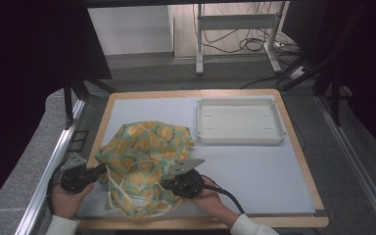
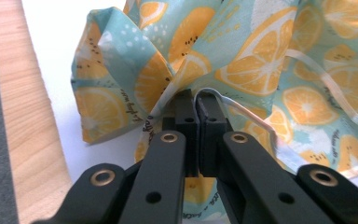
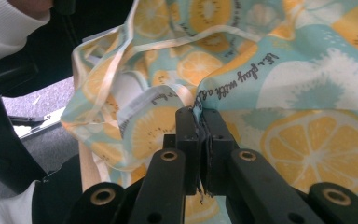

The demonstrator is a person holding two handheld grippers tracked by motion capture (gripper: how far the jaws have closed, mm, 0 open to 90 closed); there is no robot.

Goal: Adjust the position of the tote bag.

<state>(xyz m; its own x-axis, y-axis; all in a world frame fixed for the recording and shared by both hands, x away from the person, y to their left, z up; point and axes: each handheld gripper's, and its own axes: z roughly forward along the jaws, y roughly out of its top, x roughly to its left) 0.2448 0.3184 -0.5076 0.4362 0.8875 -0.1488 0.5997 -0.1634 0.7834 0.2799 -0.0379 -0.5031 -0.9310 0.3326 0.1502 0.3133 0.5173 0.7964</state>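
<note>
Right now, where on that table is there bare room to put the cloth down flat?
The widest free patch is the pale mat between the orange-print cloth, the white tray and the table's right edge. A narrower strip lies behind the cloth, left of the tray. The near-left corner is crowded: both tools pinch the cloth.

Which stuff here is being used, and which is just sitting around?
In use:
- orange-print cloth bag
- left gripper, jaws shut on the bag
- right gripper, jaws shut on the bag

Just sitting:
- white tray
- blue-grey mat
</note>
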